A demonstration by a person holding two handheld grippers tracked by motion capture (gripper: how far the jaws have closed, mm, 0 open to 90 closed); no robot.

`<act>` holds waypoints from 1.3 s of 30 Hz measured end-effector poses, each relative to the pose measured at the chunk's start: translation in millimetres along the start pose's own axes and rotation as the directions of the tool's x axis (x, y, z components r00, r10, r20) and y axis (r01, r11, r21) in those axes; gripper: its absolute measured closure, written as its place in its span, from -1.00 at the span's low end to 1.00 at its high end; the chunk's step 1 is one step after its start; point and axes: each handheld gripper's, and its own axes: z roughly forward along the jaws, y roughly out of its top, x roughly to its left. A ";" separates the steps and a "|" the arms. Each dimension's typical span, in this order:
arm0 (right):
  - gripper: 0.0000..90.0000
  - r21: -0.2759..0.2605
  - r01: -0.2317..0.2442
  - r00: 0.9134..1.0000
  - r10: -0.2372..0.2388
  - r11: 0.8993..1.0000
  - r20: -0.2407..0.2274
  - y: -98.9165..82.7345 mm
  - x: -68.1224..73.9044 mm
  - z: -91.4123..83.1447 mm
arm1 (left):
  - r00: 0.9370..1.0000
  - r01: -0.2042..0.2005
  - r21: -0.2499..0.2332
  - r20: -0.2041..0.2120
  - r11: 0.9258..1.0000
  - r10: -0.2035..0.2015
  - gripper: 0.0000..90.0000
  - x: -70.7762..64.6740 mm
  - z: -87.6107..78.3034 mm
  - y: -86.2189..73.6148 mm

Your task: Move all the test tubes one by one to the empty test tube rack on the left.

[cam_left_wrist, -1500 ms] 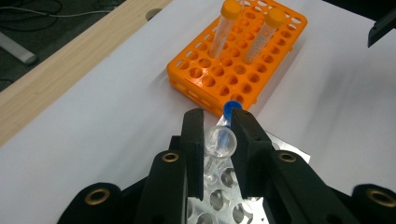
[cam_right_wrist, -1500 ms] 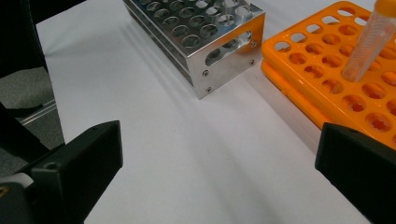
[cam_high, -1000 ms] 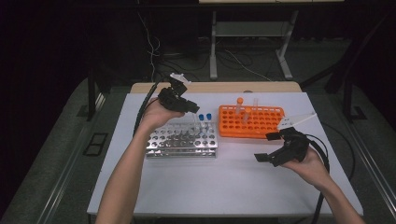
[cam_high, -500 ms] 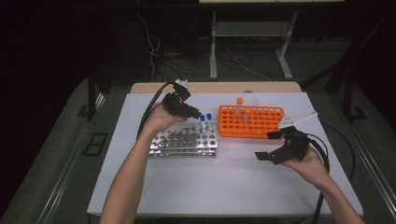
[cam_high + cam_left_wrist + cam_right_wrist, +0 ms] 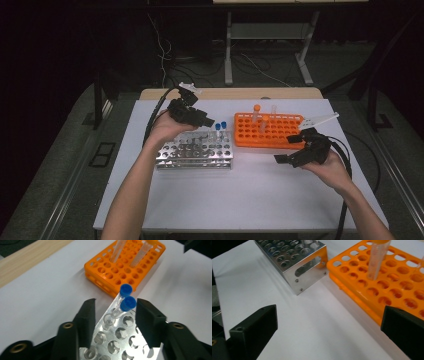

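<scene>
1. The left gripper (image 5: pixel 113 312) is seen released, its jaws just opened, either side of two blue-capped clear tubes (image 5: pixel 126 303) standing untouched in the far corner of the perforated steel rack (image 5: pixel 117 340).
2. The right gripper (image 5: pixel 295 149) is held wide apart, empty, right of that rack.
3. The tops of the tubes in the orange plastic rack (image 5: pixel 120 267) beyond it are cut off.
4. No writing can be read.

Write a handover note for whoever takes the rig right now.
Left gripper: jaws have just been opening, pads clear of the two blue-capped tubes between them, which stand in a corner of the metal rack.
Right gripper: open, empty, over the table near the orange rack.
Done: blue-capped tubes seated.
Left: probably the two tubes standing in the orange rack.
</scene>
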 end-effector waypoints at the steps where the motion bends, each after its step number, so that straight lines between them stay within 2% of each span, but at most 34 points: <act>1: -0.99 -0.001 -0.002 1.000 0.002 1.000 0.001 1.4 -2.2 0.1 | 1.000 0.004 -0.010 -0.001 1.000 -0.004 -0.08 -1.6 -3.0 -0.4; 10: -0.99 0.013 -0.006 0.999 0.006 1.000 0.037 16.2 -25.2 2.2 | 1.000 0.015 -0.078 0.002 0.997 -0.014 -0.57 -19.8 -28.2 -10.2; 17: -0.99 0.009 -0.018 0.998 0.017 1.000 0.064 27.7 -44.9 3.4 | 1.000 -0.005 -0.091 -0.005 0.996 0.005 -0.83 -37.3 -42.9 -20.2; 20: -0.99 -0.011 -0.021 0.997 0.022 1.000 0.068 32.4 -53.3 4.6 | 1.000 -0.005 -0.099 -0.007 0.995 0.004 -0.99 -44.8 -48.1 -23.7; 23: -0.99 -0.015 -0.032 0.996 0.034 0.999 0.078 36.4 -61.9 7.5 | 1.000 -0.015 -0.089 -0.020 0.996 0.014 -1.00 -53.2 -51.1 -28.5; 29: -0.99 -0.018 -0.053 0.992 0.055 0.998 0.117 43.2 -81.1 14.8 | 1.000 -0.029 -0.086 -0.013 0.996 0.028 -1.00 -64.7 -54.5 -41.2; 31: -0.84 -0.023 -0.057 0.991 0.060 0.998 0.121 44.6 -87.5 17.0 | 0.999 -0.031 -0.083 -0.009 0.996 0.031 -1.00 -67.4 -54.9 -45.2; 36: -0.83 -0.026 -0.071 0.986 0.074 0.997 0.147 46.3 -100.2 25.7 | 0.999 -0.038 -0.077 -0.005 0.996 0.038 -1.00 -71.9 -55.4 -53.4; 37: -0.64 -0.025 -0.072 0.986 0.075 0.997 0.148 46.4 -102.3 27.8 | 0.999 -0.038 -0.079 0.000 0.996 0.038 -1.00 -72.5 -55.3 -54.7; 38: -0.54 -0.031 -0.067 0.988 0.070 0.997 0.141 46.4 -104.5 29.2 | 0.999 -0.040 -0.078 0.003 0.996 0.040 -1.00 -73.0 -55.5 -56.0; 39: -0.54 -0.036 -0.067 0.988 0.071 0.997 0.139 46.3 -106.1 31.1 | 0.999 -0.040 -0.078 0.004 0.996 0.040 -1.00 -73.7 -55.5 -57.2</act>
